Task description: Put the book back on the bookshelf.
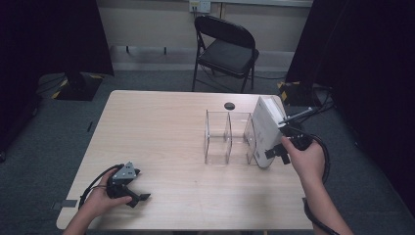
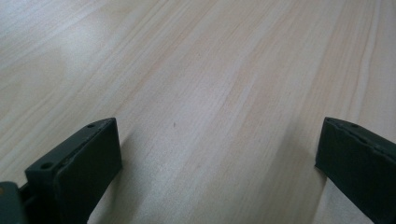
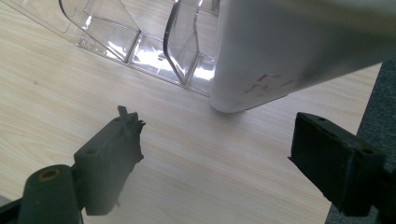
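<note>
A clear plastic divider rack (image 1: 218,139) with several slots stands right of the table's middle. A white flat box (image 1: 266,125) stands tilted at the rack's right end. In the right gripper view the white box (image 3: 289,51) rests its lower corner on the wood beside the rack (image 3: 140,42). My right gripper (image 1: 280,143) is at the box's near right side. Its jaws (image 3: 217,130) stand wide apart just short of the box, touching nothing. My left gripper (image 1: 139,185) lies low over the front left of the table, open (image 2: 219,149) over bare wood.
The wooden table (image 1: 161,122) has a small round black hole (image 1: 229,105) behind the rack. Its right edge runs close to my right hand (image 1: 306,161). A black folding chair (image 1: 227,49) stands beyond the far edge. Dark curtains hang on both sides.
</note>
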Demonstrator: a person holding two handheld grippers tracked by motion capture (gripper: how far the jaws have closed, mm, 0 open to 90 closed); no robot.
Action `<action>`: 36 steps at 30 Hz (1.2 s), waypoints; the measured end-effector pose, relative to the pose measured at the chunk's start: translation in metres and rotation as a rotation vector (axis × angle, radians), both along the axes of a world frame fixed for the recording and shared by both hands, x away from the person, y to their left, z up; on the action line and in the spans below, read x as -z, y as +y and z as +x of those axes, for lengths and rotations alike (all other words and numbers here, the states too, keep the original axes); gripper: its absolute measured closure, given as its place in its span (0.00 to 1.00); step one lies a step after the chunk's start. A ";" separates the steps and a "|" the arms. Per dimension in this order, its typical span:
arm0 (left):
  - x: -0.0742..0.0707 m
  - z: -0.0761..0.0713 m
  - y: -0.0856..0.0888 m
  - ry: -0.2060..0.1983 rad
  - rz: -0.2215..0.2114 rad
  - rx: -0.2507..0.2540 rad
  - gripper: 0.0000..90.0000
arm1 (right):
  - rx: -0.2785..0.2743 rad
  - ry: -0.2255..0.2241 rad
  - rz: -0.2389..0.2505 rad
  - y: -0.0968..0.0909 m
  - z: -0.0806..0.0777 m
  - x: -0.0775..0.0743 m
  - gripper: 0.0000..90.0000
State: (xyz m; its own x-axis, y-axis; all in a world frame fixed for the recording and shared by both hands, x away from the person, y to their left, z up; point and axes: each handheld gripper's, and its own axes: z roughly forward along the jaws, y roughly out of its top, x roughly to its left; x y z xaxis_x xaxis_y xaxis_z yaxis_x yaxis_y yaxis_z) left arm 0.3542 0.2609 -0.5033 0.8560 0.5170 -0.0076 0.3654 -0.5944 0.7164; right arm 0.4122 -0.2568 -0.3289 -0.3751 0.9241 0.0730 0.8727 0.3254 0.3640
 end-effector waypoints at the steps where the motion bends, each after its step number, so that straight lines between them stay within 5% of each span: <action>1: 0.000 0.000 0.000 -0.001 -0.002 0.001 0.00 | 0.007 -0.002 0.001 0.001 -0.001 0.000 0.17; 36: 0.000 0.000 0.000 -0.001 0.001 0.001 0.00 | -0.098 0.002 0.049 0.014 -0.021 0.017 0.17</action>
State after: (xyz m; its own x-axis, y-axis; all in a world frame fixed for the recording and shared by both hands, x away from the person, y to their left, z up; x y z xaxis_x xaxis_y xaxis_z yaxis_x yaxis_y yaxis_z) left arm 0.3542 0.2610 -0.5033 0.8564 0.5163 -0.0065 0.3643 -0.5953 0.7162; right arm 0.3911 -0.2428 -0.3461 -0.4634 0.8782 0.1183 0.8382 0.3911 0.3801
